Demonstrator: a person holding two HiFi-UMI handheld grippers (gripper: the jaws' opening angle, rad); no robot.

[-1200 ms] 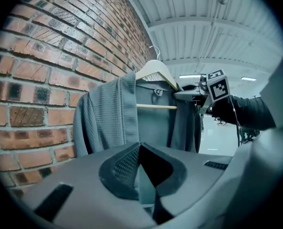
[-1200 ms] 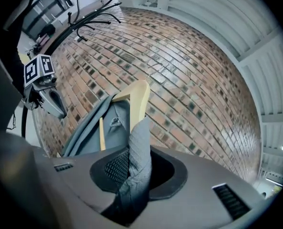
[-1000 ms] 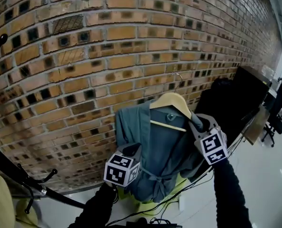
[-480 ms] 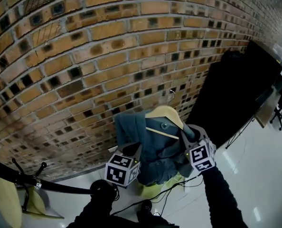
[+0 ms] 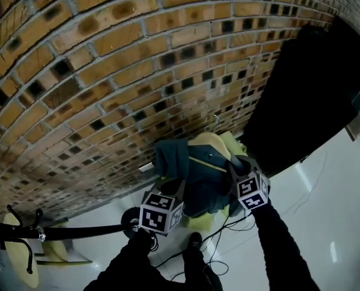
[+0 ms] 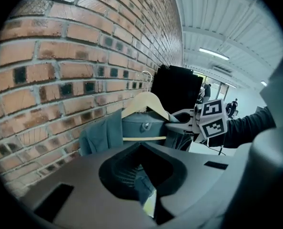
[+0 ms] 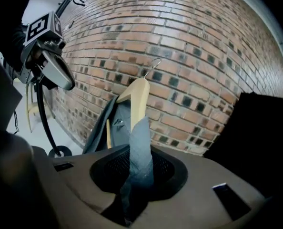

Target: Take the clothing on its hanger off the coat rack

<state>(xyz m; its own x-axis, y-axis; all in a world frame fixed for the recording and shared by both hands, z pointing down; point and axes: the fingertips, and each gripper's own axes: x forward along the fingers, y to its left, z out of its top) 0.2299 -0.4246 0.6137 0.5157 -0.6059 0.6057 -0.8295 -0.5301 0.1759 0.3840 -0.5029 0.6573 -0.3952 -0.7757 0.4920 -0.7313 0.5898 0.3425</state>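
Note:
A teal garment (image 5: pixel 195 174) hangs on a pale wooden hanger (image 5: pixel 209 144) in front of the brick wall, its wire hook free in the air. My left gripper (image 5: pixel 179 194) is shut on the garment's lower left edge; a fold of cloth (image 6: pixel 144 190) sits pinched between its jaws. My right gripper (image 5: pixel 236 170) is shut on the right shoulder, and a strip of teal cloth (image 7: pixel 136 171) runs up from its jaws to the hanger (image 7: pixel 137 99). The black coat rack (image 5: pixel 65 230) stands apart at the lower left, with its base (image 5: pixel 130 220) near my left hand.
The brick wall (image 5: pixel 107 71) runs close behind the garment. A tall black panel (image 5: pixel 307 83) stands to the right. A yellow chair (image 5: pixel 19 247) sits by the rack. Cables (image 5: pixel 228 226) and a yellow-green object (image 5: pixel 209 220) lie on the glossy floor below.
Both grippers have come down together with the garment and hanger. The hanger now sits much lower against the wall, and more of the floor shows.

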